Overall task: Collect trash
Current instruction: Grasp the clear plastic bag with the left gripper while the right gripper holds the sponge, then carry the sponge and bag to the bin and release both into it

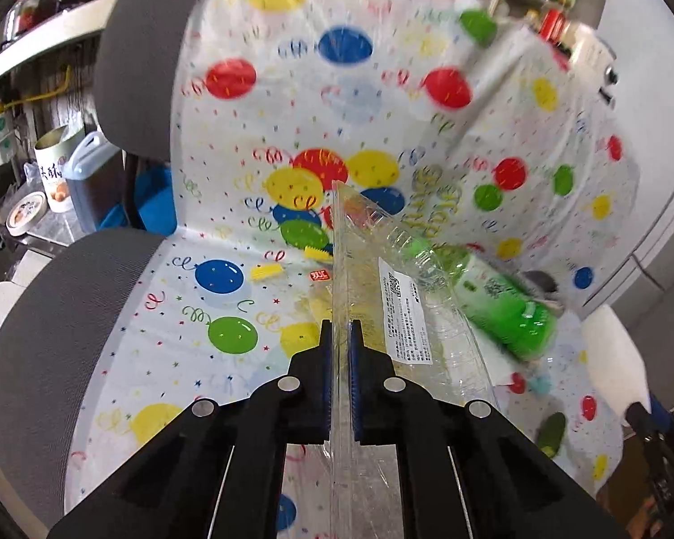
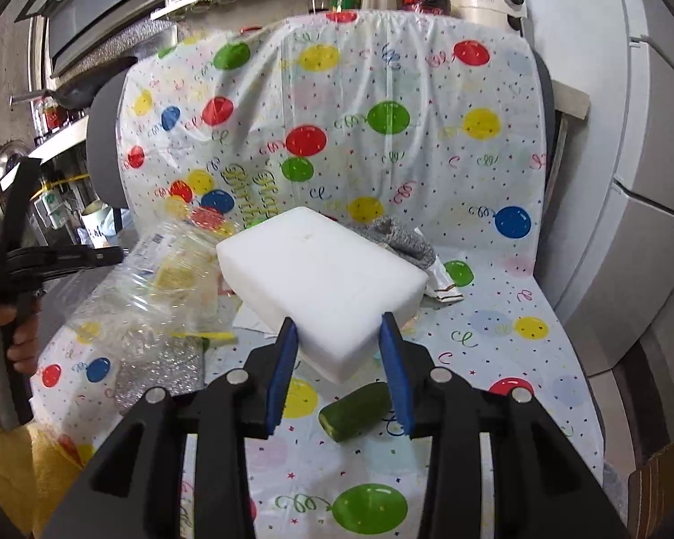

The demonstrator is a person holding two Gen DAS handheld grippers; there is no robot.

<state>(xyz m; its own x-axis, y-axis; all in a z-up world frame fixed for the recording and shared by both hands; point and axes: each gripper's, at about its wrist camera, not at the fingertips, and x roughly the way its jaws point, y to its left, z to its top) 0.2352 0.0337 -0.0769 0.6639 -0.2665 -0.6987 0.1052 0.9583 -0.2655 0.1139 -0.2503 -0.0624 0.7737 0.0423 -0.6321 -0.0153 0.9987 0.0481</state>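
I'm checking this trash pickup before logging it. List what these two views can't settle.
- Left wrist view: the green bottle is motion-blurred and sits behind the clear plastic package held by the left hand-held gripper; its label is unreadable.
- Right wrist view: the white foam block in the right hand-held gripper hides the seat behind it and part of the grey cloth.
- Right wrist view: a finger covers one end of the cucumber piece.

Balloon-print cover (image 2: 494, 314) over chair (image 1: 31, 337)
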